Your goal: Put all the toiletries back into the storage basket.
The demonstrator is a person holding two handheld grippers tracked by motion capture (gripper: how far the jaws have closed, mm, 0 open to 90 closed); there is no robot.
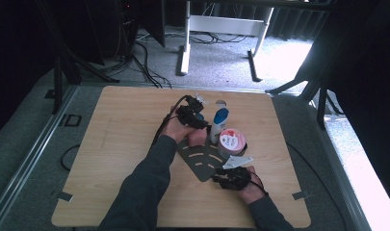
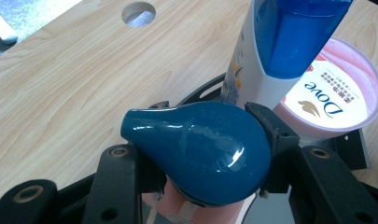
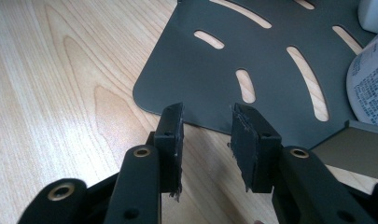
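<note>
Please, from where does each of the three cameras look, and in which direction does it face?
High view: above the person's side, facing forward and down on the table; both forearms enter from below.
Left gripper view: on the left gripper, facing a blue-capped bottle between its jaws.
Right gripper view: on the right gripper, facing the grey slotted plate.
Shared: the Dove tub in the high and left gripper views.

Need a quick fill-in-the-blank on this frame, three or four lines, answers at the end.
1. The left gripper is shut on a bottle with a dark ____ cap.
2. The brand on the pink tub's lid reads ____.
3. The right gripper is ____, holding nothing.
4. The slots in the grey metal plate show the ____ table beneath.

Missing words: blue; Dove; open; wooden
</note>
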